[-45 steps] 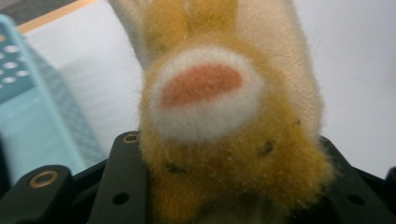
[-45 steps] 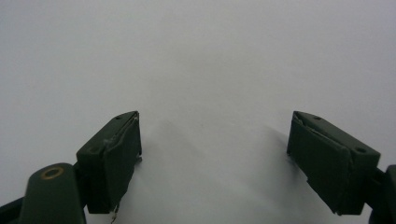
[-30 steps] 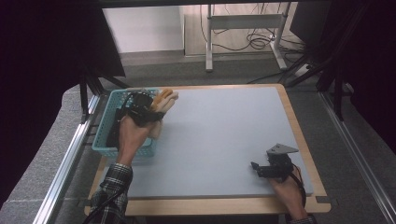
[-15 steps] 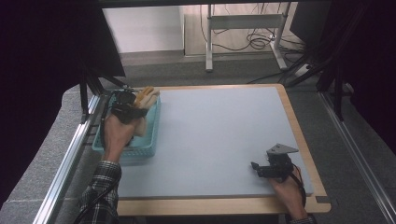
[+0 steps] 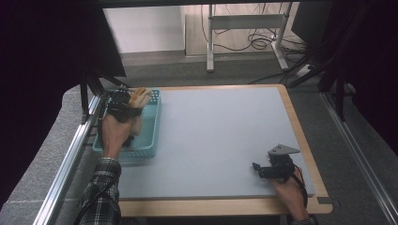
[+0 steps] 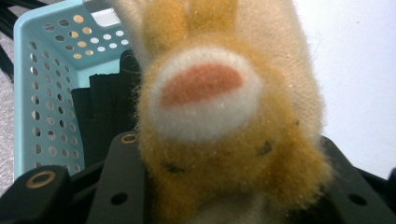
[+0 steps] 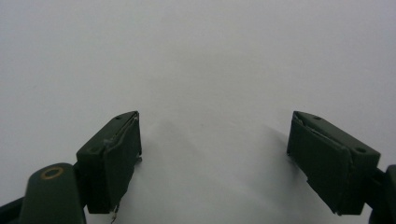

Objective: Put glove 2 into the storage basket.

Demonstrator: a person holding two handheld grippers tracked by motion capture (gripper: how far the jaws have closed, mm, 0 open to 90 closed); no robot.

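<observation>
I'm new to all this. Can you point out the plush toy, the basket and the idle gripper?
Plush toy (image 6: 205, 84), left gripper view, its pink patch.
Basket (image 5: 154, 123), high view, its right wall.
Right gripper (image 5: 257, 168), high view, between its fingertips.

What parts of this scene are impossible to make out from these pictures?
- Plush toy: in the left gripper view it sits so close that its top and bottom are cut off by the picture's edges; in the high view it is small and blurred.
- Left gripper: in the high view the hand and toy cover its jaws.
- Basket: its inside is partly hidden by the hand in the high view; dark things inside stay unclear in the left gripper view.
</observation>
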